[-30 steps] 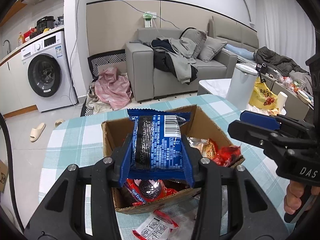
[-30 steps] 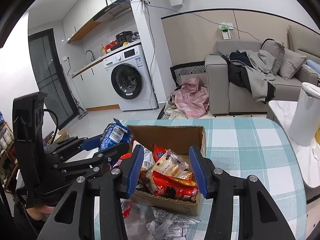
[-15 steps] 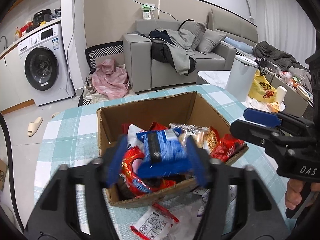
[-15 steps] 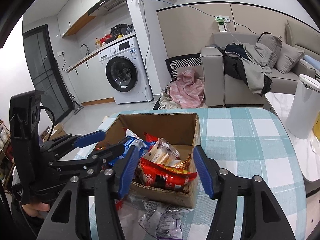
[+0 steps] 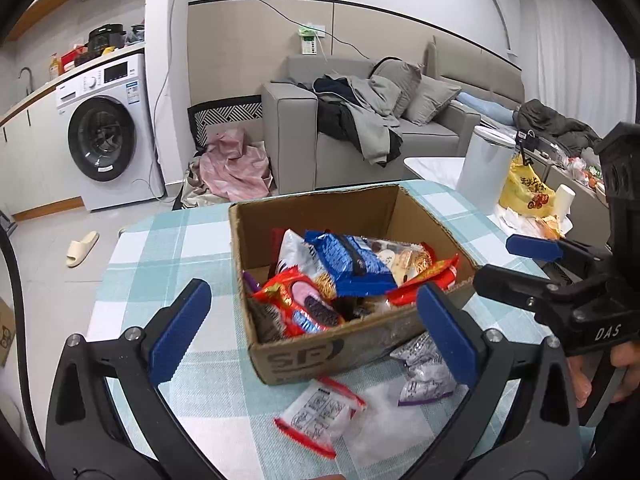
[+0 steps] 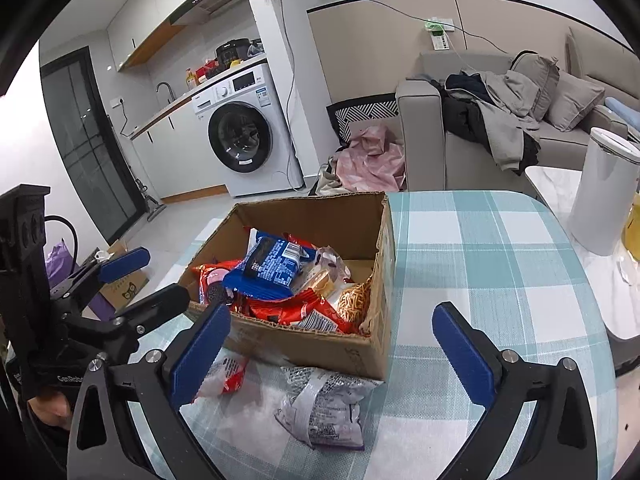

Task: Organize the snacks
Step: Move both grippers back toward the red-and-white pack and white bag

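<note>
Both tools are spread to their widest, and neither pinches anything. The left gripper (image 5: 316, 324) has just been opening; its jaws stand wide apart with nothing between the blue pads (image 5: 180, 332), and the near wall of the cardboard box (image 5: 340, 348) sits just ahead of the fingertips. The blue snack packet (image 5: 346, 262) lies on top of the pile inside the box, forward of and above the left tool's open jaws, clear of both pads. Around it in the box are red wrappers (image 5: 296, 308), a clear bag of biscuits, and other packets heaped together. On the checked tablecloth (image 5: 160, 248), directly below the left tool's gap, lies a white packet with red edges (image 5: 320, 416), and beside the right-hand pad a silver and purple packet (image 5: 428, 372). The right gripper (image 6: 332, 352) has also just been opening; its jaws are wide with nothing gripped. The silver and purple packet (image 6: 324, 408) lies on the cloth low between its fingers, and the box's near right corner (image 6: 376, 356) stands just ahead. The left tool appears at the right tool's left side (image 6: 124, 280), near the box's left wall, held by a hand (image 6: 48, 408). The right tool is visible at the left tool's right edge, beside the box.
</note>
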{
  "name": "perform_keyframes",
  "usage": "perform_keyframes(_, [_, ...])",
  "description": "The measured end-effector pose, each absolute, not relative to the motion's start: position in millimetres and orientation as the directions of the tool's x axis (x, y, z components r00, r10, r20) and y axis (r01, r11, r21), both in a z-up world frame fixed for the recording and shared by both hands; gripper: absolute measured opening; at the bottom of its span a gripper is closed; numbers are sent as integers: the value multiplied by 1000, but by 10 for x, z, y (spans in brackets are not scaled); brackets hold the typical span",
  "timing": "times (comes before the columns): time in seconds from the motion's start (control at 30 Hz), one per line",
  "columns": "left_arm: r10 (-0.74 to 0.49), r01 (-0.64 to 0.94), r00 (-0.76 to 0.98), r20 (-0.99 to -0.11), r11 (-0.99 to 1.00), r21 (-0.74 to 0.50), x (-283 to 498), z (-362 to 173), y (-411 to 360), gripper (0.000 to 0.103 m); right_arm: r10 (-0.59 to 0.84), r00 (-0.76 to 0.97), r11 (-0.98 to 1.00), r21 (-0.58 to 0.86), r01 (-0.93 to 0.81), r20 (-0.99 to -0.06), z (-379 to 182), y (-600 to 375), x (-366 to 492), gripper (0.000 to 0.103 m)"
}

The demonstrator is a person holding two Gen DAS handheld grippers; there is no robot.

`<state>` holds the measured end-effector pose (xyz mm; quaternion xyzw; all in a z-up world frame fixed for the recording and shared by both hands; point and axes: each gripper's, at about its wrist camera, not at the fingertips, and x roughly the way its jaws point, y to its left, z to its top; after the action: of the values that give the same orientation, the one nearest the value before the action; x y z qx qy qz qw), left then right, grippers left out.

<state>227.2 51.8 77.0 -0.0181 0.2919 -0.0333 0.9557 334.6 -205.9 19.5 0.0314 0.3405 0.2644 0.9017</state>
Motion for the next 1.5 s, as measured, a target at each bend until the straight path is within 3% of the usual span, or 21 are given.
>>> perform_keyframes(0.7, [-24,-12,831,-556,998,-61,1648,613,653,102,490,615,859,220,-463,-618,19,-2064,3021,103])
perform_keyframes(1.5, [-32,-14,783,-621,998,-69,1706,41,653,102,450,562,872,207,-443,-694,-442,-2010,2953,103])
